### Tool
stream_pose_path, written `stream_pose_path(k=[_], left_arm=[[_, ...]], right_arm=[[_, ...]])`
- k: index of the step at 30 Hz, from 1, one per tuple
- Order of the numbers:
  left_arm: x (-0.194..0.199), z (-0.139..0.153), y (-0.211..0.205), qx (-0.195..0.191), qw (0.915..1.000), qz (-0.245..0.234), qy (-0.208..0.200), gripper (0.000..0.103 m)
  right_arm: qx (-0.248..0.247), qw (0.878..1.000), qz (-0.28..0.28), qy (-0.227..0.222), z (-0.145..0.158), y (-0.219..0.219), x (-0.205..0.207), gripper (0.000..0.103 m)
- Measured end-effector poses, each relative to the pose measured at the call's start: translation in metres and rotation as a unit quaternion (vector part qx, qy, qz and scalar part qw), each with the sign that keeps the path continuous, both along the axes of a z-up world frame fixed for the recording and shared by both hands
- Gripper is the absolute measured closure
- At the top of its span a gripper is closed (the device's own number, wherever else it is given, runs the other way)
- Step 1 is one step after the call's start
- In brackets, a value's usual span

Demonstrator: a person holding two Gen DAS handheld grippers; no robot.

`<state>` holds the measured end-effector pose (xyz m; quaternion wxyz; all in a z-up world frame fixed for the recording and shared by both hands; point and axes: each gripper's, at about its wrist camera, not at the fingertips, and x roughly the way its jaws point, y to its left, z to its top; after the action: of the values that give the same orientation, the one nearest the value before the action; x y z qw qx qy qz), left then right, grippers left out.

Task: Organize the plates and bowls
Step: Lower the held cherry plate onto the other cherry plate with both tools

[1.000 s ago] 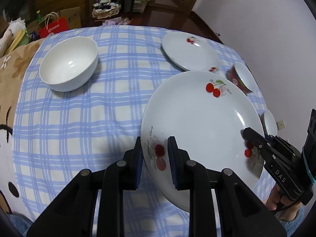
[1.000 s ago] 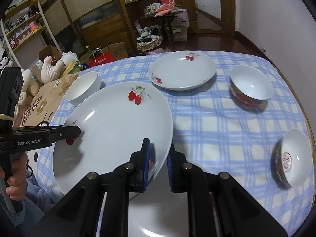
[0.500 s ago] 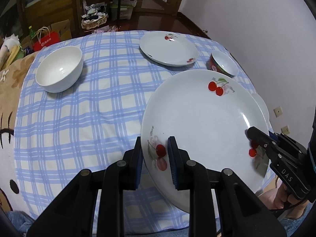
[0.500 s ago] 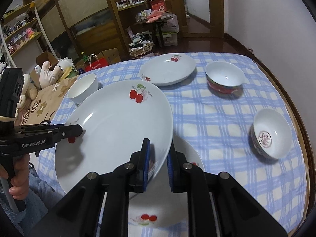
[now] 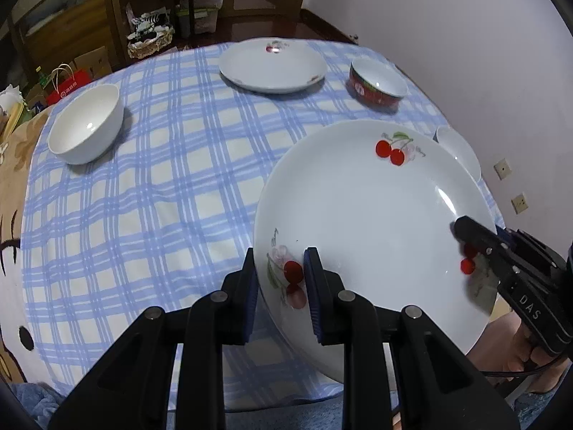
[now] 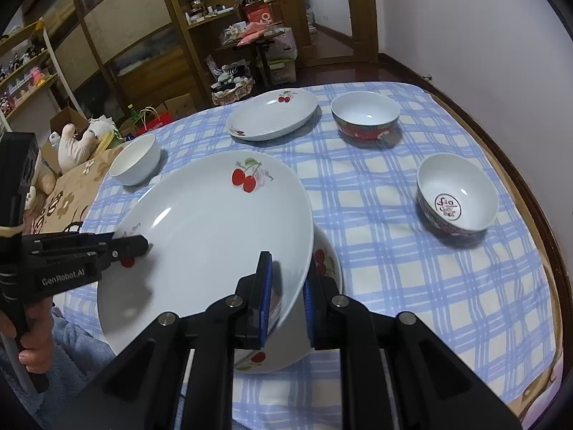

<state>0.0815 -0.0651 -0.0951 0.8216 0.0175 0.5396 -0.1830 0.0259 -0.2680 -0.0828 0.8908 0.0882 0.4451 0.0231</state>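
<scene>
Two grippers pinch opposite rims of the large white cherry-print plate (image 6: 215,229), held at lower centre: left gripper (image 5: 281,286), right gripper (image 6: 286,286), jaws narrow on it. Beneath lies another cherry-print plate (image 6: 327,261). Open blue-checked desk (image 5: 161,186) stretches to the upper-left white ceramic bowl (image 5: 86,127).
</scene>
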Motion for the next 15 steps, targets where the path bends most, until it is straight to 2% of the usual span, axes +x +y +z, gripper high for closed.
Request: stream_pose_path(k=[15], left_arm=[[0.005,-0.031,-0.006,-0.002,0.9989,0.000,0.046,0.080]], right_arm=[[-0.004,1.000,-0.008,0.027,-0.029,-0.005,-0.001,0.086]])
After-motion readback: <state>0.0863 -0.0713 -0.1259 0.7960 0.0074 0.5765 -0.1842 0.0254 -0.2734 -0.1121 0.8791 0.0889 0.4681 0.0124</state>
